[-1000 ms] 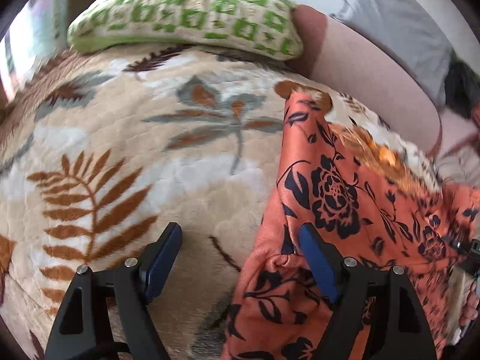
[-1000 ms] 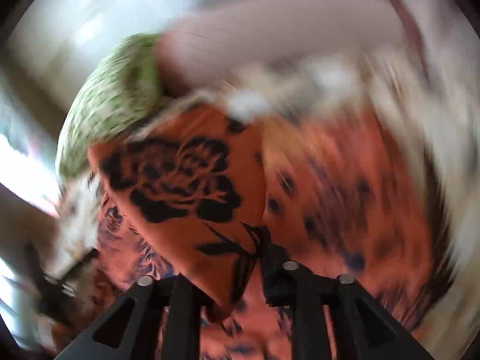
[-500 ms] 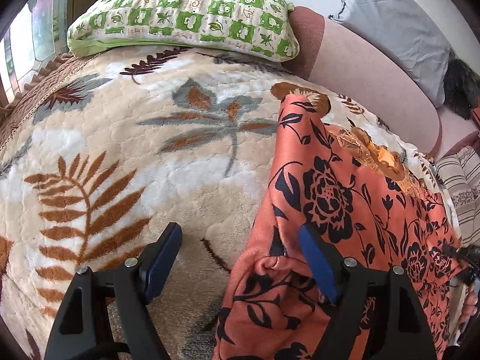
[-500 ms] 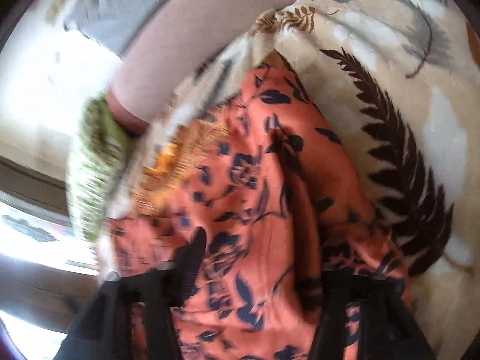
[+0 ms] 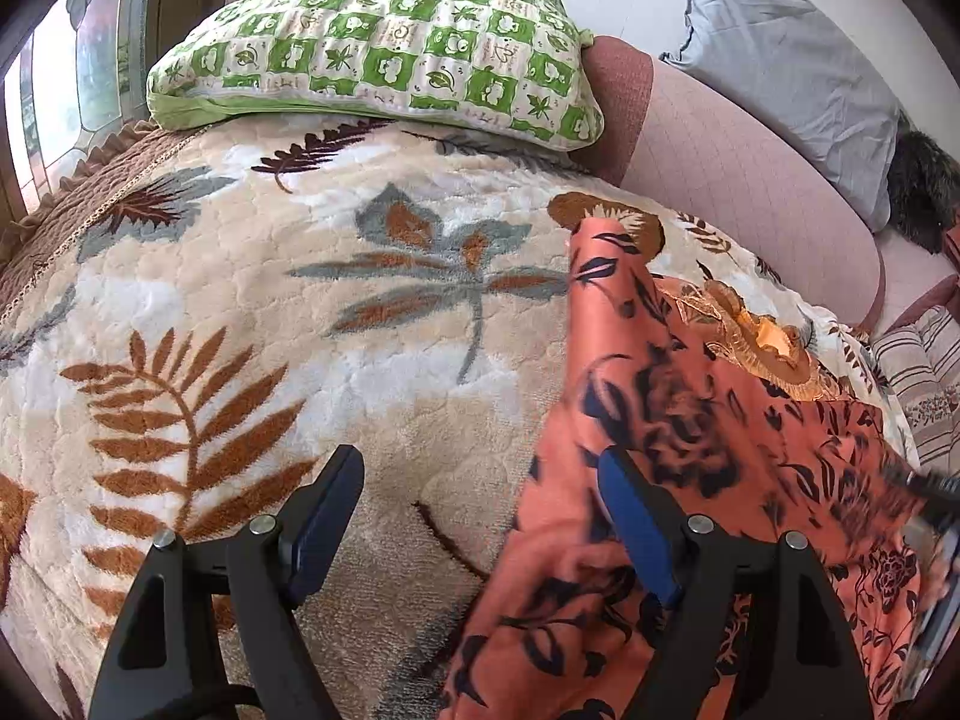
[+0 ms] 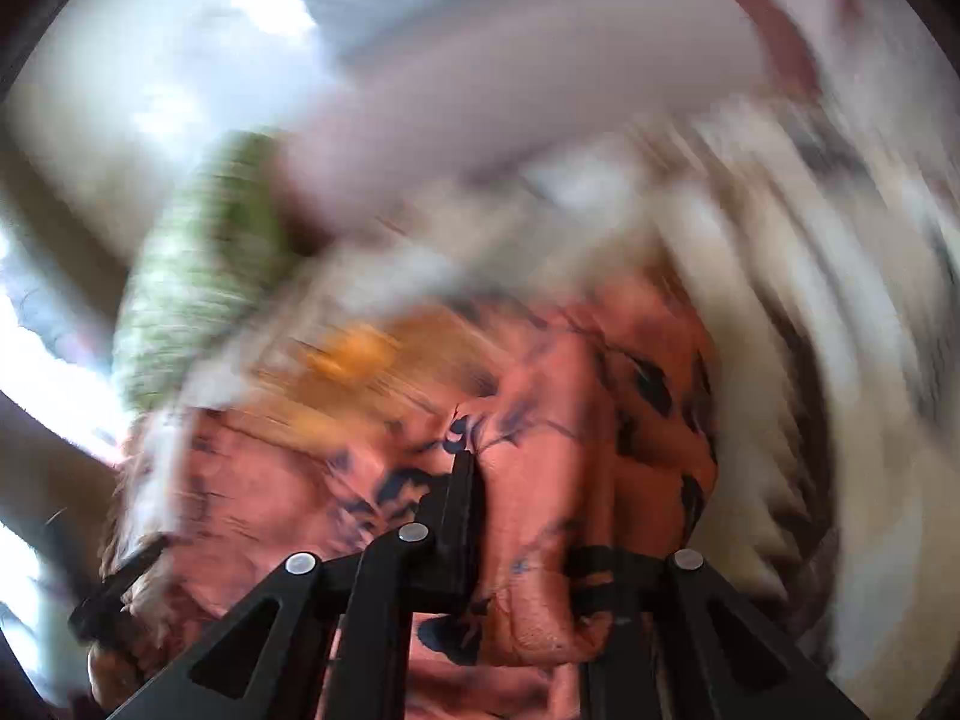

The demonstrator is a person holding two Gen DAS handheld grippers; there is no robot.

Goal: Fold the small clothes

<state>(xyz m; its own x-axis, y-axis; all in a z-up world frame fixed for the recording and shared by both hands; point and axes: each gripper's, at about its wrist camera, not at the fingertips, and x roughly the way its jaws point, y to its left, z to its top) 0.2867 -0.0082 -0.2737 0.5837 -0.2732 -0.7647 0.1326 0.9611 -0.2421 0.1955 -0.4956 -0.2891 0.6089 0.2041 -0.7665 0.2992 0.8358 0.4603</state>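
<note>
An orange garment with black flowers (image 5: pixel 708 450) lies on the leaf-patterned blanket (image 5: pixel 270 330), at the right of the left wrist view. My left gripper (image 5: pixel 480 516) is open over the garment's left edge; its right finger (image 5: pixel 636 516) lies against the cloth, its left finger (image 5: pixel 324 510) over bare blanket. In the blurred right wrist view my right gripper (image 6: pixel 522 480) is in the garment (image 6: pixel 540 450), and a fold of cloth bunches between its fingers. The blur hides how its jaws stand. It shows as a dark blur at the right edge of the left wrist view (image 5: pixel 936 492).
A green checked pillow (image 5: pixel 384 48) lies at the blanket's far edge. A pink sofa back (image 5: pixel 750 156) with a grey cushion (image 5: pixel 798 54) runs behind. A striped cloth (image 5: pixel 924 372) sits at the far right. A window (image 5: pixel 60 96) is at the left.
The right gripper swung fast: half a second ago it looked down on the spread garment, now it is low with cloth bunched between its fingers. The garment's near part stirs. The left gripper stayed put.
</note>
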